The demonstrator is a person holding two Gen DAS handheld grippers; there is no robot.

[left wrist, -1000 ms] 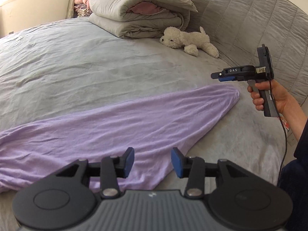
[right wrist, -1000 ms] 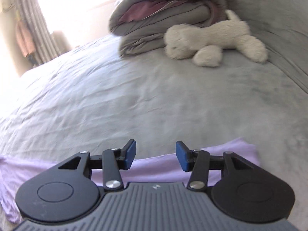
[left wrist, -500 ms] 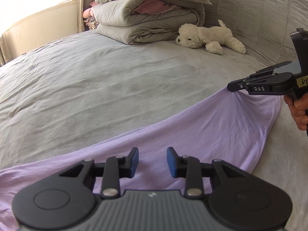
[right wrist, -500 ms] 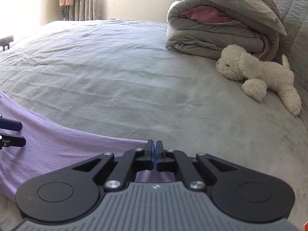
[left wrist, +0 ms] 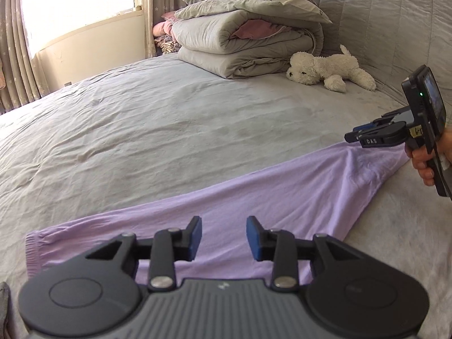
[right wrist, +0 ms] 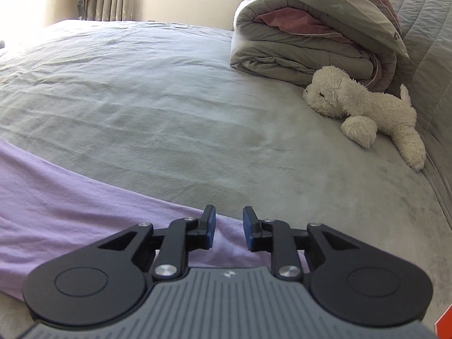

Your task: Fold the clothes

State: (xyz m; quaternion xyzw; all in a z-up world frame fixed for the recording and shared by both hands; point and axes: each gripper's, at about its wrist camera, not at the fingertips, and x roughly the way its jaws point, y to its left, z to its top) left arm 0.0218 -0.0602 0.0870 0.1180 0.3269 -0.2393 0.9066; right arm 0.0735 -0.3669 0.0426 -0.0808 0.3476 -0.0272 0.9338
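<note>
I am hovering both grippers, left (left wrist: 223,237) and right (right wrist: 227,230), jaws released, over the soft lilac knit garment (left wrist: 254,197) lying flat on the grey bed (left wrist: 169,118) (waistband end rightward); I'd pinch only its edges, pulling evenly.

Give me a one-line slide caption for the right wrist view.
Right gripper open just above the purple garment spread on the grey bed, plush dog beside folded duvets.

Lilac garment (left wrist: 254,197) spread on the grey bed (left wrist: 169,118)

Long, flat and softly wrinkled, it runs diagonally across the bed's near side, one ribbed cuff end at lower left.
</note>
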